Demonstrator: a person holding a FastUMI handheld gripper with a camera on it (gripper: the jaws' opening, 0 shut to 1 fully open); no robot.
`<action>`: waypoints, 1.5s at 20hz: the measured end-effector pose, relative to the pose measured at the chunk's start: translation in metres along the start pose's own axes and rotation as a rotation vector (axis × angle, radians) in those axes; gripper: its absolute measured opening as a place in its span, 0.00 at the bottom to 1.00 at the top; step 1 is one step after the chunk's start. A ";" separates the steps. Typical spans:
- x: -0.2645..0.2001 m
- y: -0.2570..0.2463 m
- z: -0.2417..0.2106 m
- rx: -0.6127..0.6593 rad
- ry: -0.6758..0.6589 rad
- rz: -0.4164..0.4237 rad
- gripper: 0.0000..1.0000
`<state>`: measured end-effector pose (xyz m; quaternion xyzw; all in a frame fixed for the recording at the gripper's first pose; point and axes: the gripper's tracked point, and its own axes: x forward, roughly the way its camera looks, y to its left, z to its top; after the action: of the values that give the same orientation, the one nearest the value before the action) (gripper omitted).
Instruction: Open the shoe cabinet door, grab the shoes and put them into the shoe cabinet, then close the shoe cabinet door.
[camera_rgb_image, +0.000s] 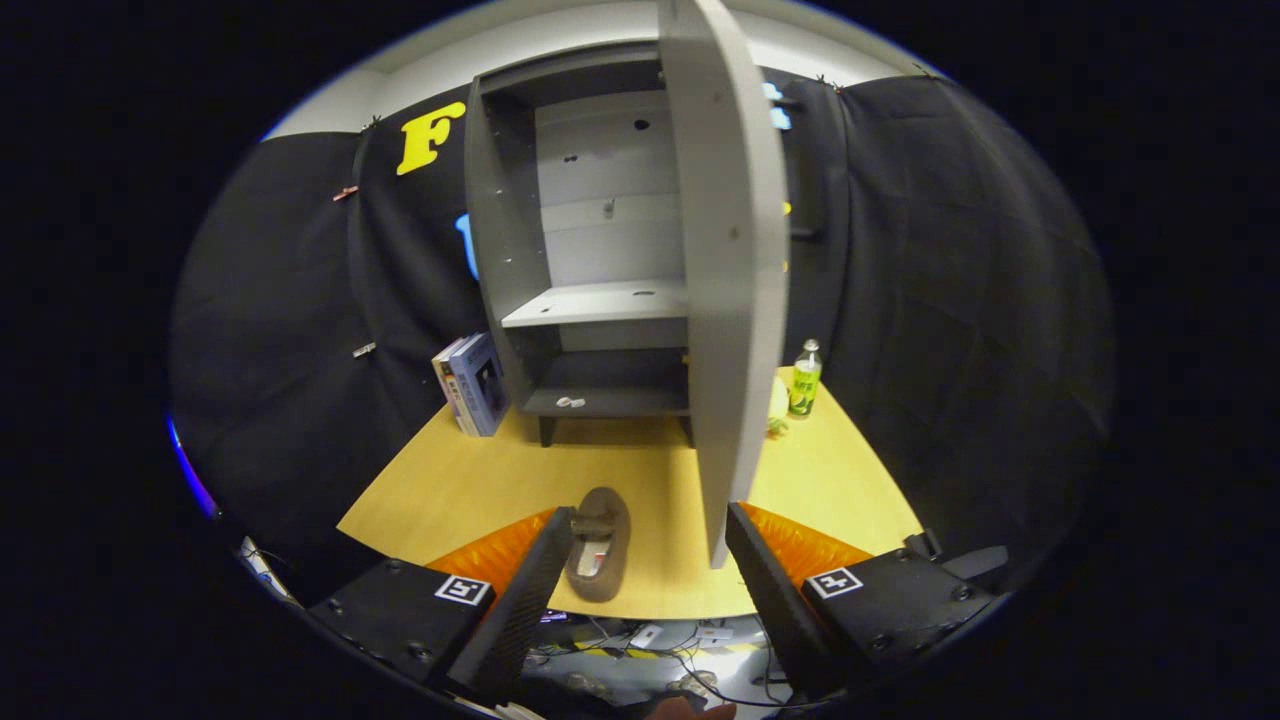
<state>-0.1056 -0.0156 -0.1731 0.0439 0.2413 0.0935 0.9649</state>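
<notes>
Table (440, 490): door (735, 260) open, fingers (540, 570) apart.

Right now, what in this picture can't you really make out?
- Shoe: its near side hides behind the left finger.
- Small pale bits on the cabinet's bottom shelf: too small to identify.
- Yellowish object beside the bottle: half hidden by the open door.
- Gripper: open, holding nothing.

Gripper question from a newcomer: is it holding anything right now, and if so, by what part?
Nothing is held. The gripper is open, its fingers spread apart above the table. The shoe lies on the table beside the left finger, and the open cabinet door stands ahead, ungripped.
</notes>
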 end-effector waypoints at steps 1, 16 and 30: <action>0.010 0.011 -0.013 0.009 0.031 0.022 0.98; 0.204 0.067 -0.180 0.033 0.347 -0.005 0.99; 0.286 0.044 -0.187 0.047 0.210 -0.148 0.10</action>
<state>0.0461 0.0923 -0.4626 0.0384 0.3459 0.0204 0.9373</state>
